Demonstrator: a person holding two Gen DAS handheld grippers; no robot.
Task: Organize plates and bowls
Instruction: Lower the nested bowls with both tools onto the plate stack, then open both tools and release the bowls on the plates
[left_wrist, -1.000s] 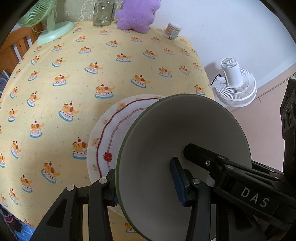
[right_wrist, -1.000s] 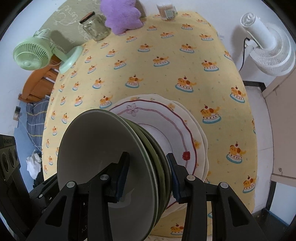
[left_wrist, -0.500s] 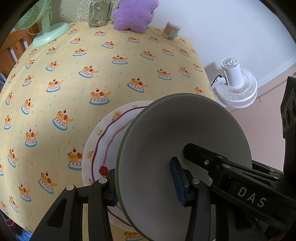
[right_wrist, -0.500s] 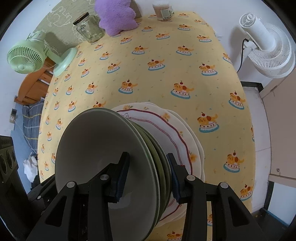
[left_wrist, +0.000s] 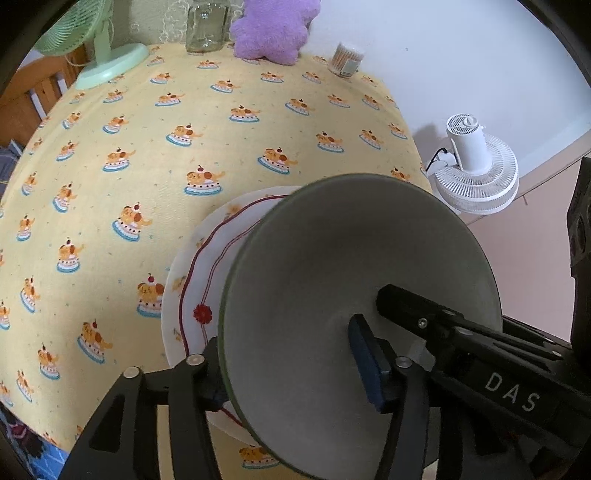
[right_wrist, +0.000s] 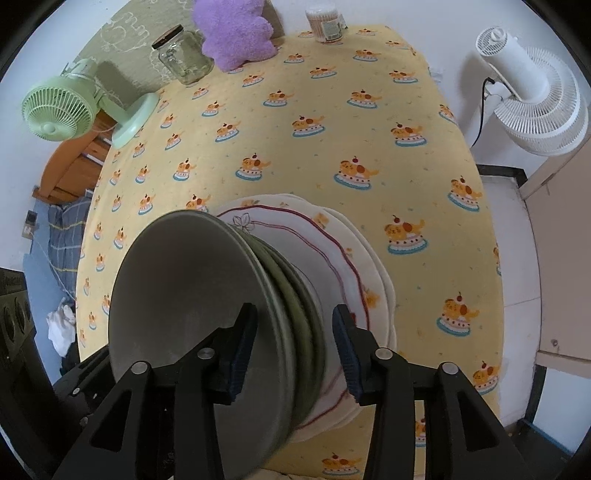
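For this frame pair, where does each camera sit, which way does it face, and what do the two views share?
Left wrist: on the left gripper, facing steeply down at the bowls on the plates; shows its own opening fingers astride the rim, plus the right gripper.
Right wrist: on the right gripper, facing steeply down; its opening fingers straddle the bowls, pads clear.
Shared: bowls, plates, tablecloth, green fan, jar, white fan.

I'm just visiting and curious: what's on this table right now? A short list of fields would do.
surface: yellow tablecloth with a cake-and-dog print
stack: green bowls nested on white plates with red trim
left gripper: jaws opening, astride the bowl rim
right gripper: jaws opening, astride the bowl rims
far edge: green fan, glass jar, purple plush
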